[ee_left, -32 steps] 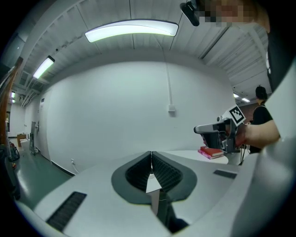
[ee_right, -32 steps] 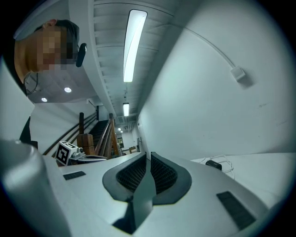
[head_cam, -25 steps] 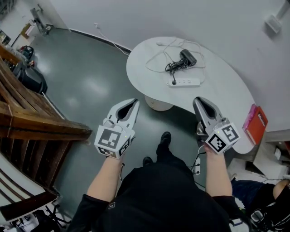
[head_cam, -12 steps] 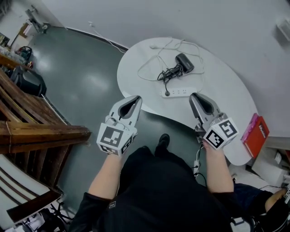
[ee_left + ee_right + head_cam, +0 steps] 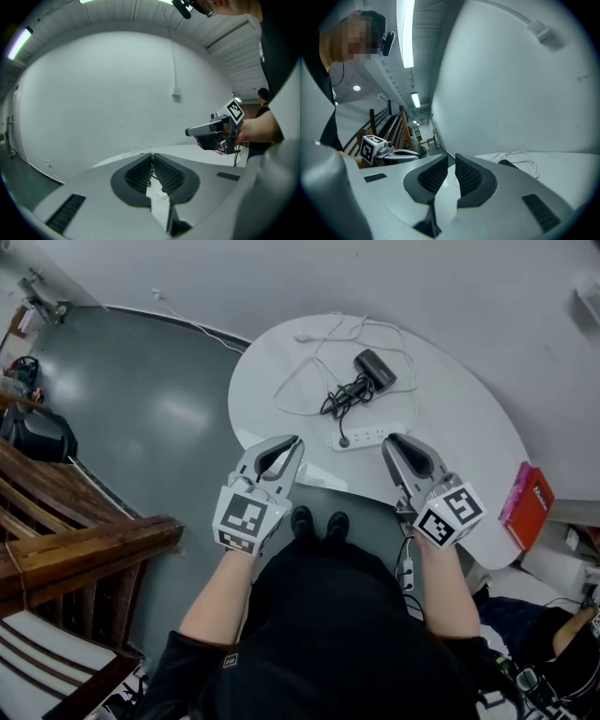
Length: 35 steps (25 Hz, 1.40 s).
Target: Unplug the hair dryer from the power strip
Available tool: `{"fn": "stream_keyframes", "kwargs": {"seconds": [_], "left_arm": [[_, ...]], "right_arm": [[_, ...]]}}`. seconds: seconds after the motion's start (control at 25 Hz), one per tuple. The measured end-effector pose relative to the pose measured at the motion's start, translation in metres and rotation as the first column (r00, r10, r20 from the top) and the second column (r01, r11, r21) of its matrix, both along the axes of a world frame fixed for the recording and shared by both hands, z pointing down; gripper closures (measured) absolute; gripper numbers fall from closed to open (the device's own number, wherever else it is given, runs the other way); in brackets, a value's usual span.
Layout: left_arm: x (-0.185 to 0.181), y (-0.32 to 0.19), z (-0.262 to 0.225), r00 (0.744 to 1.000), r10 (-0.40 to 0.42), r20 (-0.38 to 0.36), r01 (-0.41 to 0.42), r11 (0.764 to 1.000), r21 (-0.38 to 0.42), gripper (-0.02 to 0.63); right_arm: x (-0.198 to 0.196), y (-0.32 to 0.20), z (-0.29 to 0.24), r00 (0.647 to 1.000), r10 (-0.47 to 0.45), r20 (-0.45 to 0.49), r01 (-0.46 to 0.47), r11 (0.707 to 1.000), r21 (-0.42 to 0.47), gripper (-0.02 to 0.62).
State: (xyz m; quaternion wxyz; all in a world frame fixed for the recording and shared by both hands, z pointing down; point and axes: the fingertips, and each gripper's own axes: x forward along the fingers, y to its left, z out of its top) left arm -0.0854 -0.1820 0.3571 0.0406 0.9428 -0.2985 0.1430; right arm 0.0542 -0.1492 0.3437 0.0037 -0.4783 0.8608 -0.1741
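From the head view, the pale, smooth table (image 5: 469,427) has a rounded, bean-like outline. The black hair dryer (image 5: 374,367) lies flat on it, its long axis slanting from upper left to lower right. A bundled black cord (image 5: 342,395) runs towards the white power strip (image 5: 370,438), which lies nearly crosswise by the near edge. The left gripper (image 5: 292,442) and right gripper (image 5: 392,441) are grey plastic and hover short of that edge. Their cubes bear black-and-white square patterns with no legible lettering.

In the left gripper view, the left gripper's ribbed black pads (image 5: 140,173) meet at the tips, gripping nothing.

In the right gripper view, the right gripper (image 5: 451,157) is closed to a thin slit, empty, with a looping white cable (image 5: 520,154) beyond
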Motion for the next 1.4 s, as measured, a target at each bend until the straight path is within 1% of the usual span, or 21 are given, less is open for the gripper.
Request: {"fn": "stream_keyframes", "kwargs": {"seconds": [0.12,0.2,0.52,0.68,0.72,0.76,0.88,1.0,1.16,1.28,1.4], "left_arm": [[0.01,-0.008,0.019,0.996,0.085,0.025,-0.084,0.996,-0.009,0.589],[0.018,-0.013,0.036,0.991,0.125,0.038,-0.123,0.992,-0.032,0.589],[0.056,-0.023,0.105,0.966,0.238,0.096,-0.225,0.966,-0.127,0.589],[0.073,-0.026,0.141,0.945,0.299,0.132,-0.277,0.947,-0.162,0.581],[0.077,-0.026,0.149,0.939,0.316,0.139,-0.292,0.942,-0.167,0.536],[0.08,-0.025,0.156,0.932,0.333,0.144,-0.307,0.936,-0.171,0.473],[0.089,-0.022,0.173,0.913,0.377,0.158,-0.349,0.92,-0.18,0.424],[0.094,-0.022,0.192,0.891,0.413,0.189,-0.38,0.906,-0.188,0.389],[0.102,-0.02,0.209,0.865,0.451,0.219,-0.413,0.889,-0.196,0.358],[0.107,-0.017,0.218,0.853,0.471,0.225,-0.429,0.878,-0.211,0.339],[0.11,-0.015,0.224,0.844,0.483,0.232,-0.437,0.872,-0.222,0.337]], "right_arm": [[-0.004,-0.009,0.008,0.999,0.03,-0.022,-0.03,1.0,-0.005,0.557],[-0.006,-0.012,0.018,0.998,0.039,-0.038,-0.04,0.999,-0.02,0.557],[0.002,-0.014,0.071,0.998,0.036,-0.049,-0.04,0.994,-0.103,0.557],[0.001,-0.022,0.103,0.999,0.021,-0.032,-0.026,0.99,-0.142,0.557],[0.0,-0.023,0.11,1.0,0.016,-0.027,-0.02,0.989,-0.149,0.557],[-0.002,-0.024,0.116,1.0,0.01,-0.021,-0.013,0.988,-0.156,0.557],[-0.003,-0.027,0.13,1.0,-0.004,-0.012,0.002,0.985,-0.171,0.557],[-0.002,-0.032,0.142,1.0,-0.014,-0.014,0.011,0.984,-0.177,0.557],[-0.006,-0.035,0.154,0.999,-0.036,-0.01,0.034,0.982,-0.187,0.557],[-0.011,-0.037,0.159,0.999,-0.048,-0.005,0.046,0.982,-0.182,0.552],[-0.017,-0.038,0.165,0.998,-0.063,-0.016,0.059,0.98,-0.188,0.518]]}}
